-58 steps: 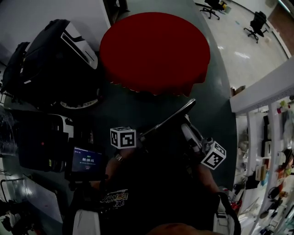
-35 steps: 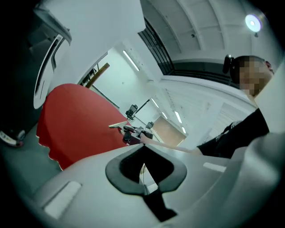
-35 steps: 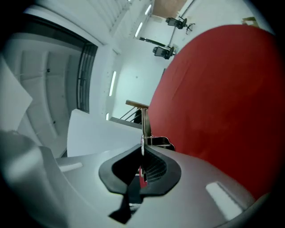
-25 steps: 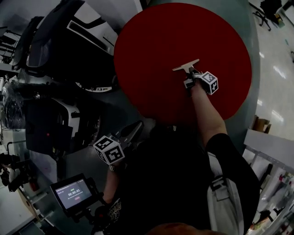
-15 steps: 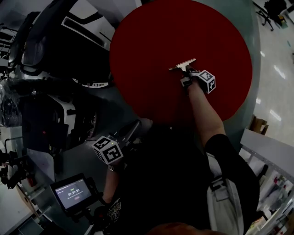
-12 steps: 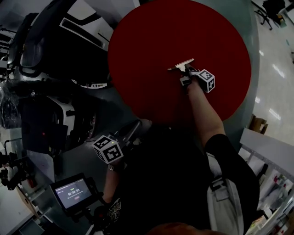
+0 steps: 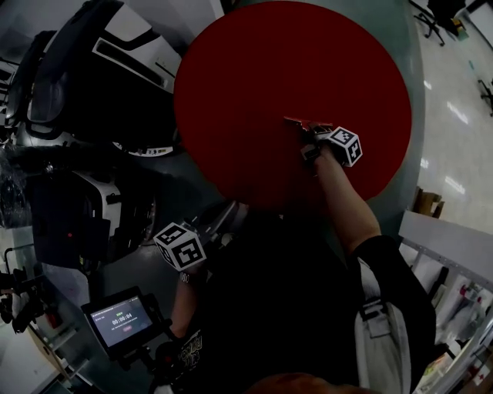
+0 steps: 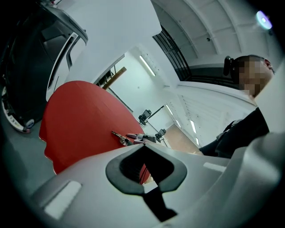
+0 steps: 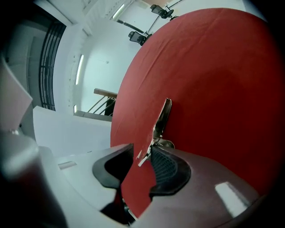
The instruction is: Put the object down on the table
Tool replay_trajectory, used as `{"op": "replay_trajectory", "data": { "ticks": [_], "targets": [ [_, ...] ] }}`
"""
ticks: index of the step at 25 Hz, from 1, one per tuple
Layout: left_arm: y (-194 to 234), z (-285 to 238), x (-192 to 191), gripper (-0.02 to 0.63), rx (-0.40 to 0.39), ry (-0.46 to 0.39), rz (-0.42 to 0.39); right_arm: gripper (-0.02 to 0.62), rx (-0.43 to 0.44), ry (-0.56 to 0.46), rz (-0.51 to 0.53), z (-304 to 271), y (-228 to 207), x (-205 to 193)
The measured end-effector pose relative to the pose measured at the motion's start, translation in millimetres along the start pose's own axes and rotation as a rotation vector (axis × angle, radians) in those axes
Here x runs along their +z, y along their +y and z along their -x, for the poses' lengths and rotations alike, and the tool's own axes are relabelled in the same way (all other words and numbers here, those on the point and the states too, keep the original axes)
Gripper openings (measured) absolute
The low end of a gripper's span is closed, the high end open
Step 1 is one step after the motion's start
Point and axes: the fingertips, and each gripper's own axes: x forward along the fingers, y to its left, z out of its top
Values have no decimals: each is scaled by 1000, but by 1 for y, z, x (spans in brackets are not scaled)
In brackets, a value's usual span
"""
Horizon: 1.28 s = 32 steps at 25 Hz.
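Note:
A slim metal tool (image 9: 162, 118) lies on the round red table (image 9: 213, 89), and its near end sits between the jaws of my right gripper (image 9: 141, 153). Those jaws are opening: the left pad stands clear of the tool, and the tool's end rests beside the right pad. From the head view the tool (image 7: 296, 121) lies just left of the right gripper (image 7: 312, 137), right of the table's (image 7: 231, 85) middle. My left gripper (image 7: 223, 219) hangs near my body, off the table. In its own view the left gripper (image 8: 143, 147) has its tips together with nothing between them.
Large black cases with white trim (image 7: 92, 77) stand left of the table. A small lit screen (image 7: 119, 322) sits low at the left. Pale shelving (image 7: 454, 254) runs along the right side. An office chair (image 7: 435, 11) stands far off on the shiny floor.
The right gripper's jaws have spread apart around the tool, which now lies lower on the red cloth. The gripper has drawn slightly back toward me. The left gripper has stayed put.

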Motion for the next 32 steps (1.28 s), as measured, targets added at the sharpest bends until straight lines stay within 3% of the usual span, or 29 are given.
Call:
{"op": "replay_trajectory", "data": {
  "ticks": [8,12,16,21,24,26,32],
  "targets": [
    [6,13,-19,13,-52,65,-63,128,76,-31,-31,30,-41,-15],
    [2,45,-9,12,-88,88,-75,75,282,-36,10,69,9,-52],
    [4,92,-2,12,-134,114,-90,33,522,3,255,131,90,-139],
    [13,118,-11,12,-190,147,-91,6,670,33,675,214,159,-262],
    [11,128,-33,12,-231,216,-115,5,686,27,907,260,170,-334],
    [9,131,-48,11,-265,262,-107,5,673,9,1005,284,169,-372],
    [-1,136,-76,11,-346,340,-45,3,585,-78,1060,317,143,-416]
  ]
}}
